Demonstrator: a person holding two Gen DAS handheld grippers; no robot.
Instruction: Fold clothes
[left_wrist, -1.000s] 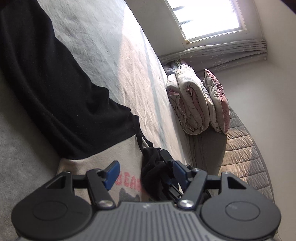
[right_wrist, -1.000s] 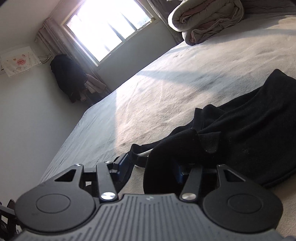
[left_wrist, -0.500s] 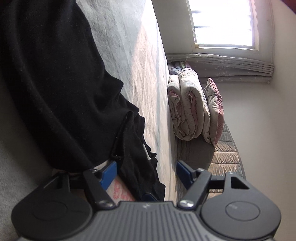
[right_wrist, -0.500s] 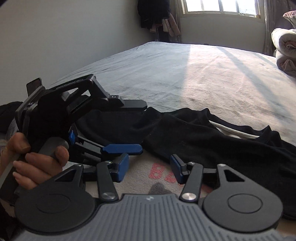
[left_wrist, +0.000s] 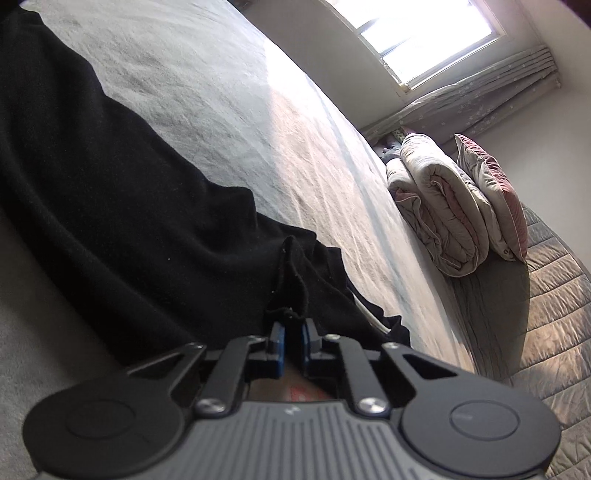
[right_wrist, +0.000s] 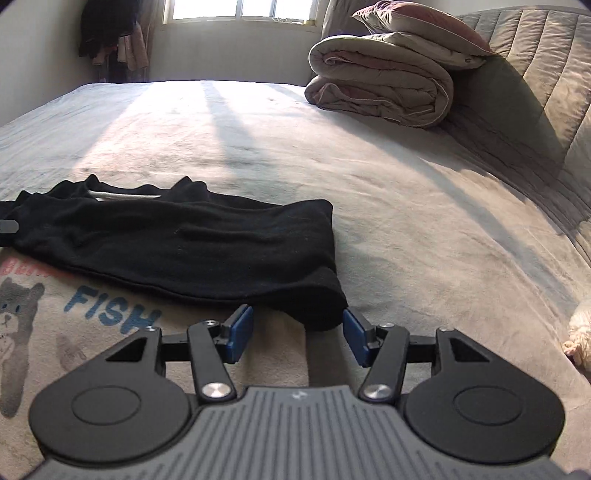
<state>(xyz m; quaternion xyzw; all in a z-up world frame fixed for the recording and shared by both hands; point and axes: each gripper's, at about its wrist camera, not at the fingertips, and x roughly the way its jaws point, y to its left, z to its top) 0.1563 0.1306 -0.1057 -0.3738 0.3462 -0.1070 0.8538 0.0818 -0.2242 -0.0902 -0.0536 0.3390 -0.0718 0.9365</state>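
Black garment (left_wrist: 110, 206) between left gripper (left_wrist: 292, 341) fingers (left_wrist: 277, 341)

Your left tool (left_wrist: 291, 338) is matt black plastic with glossy blue pads and shiny metal screws, and a fold of black garment (left_wrist: 110, 206) between its pads looks like soft, lint-flecked knit cloth. At ten o'clock from your right tool (right_wrist: 297, 334) the same cloth lies dull and creased. The bed sheet (right_wrist: 406, 206) is a napped, faintly wrinkled fabric. At one o'clock, the rolled quilt (right_wrist: 384, 85) shows smooth cloth with piped edges, against a quilted, slightly sheeny headboard (right_wrist: 546, 74).
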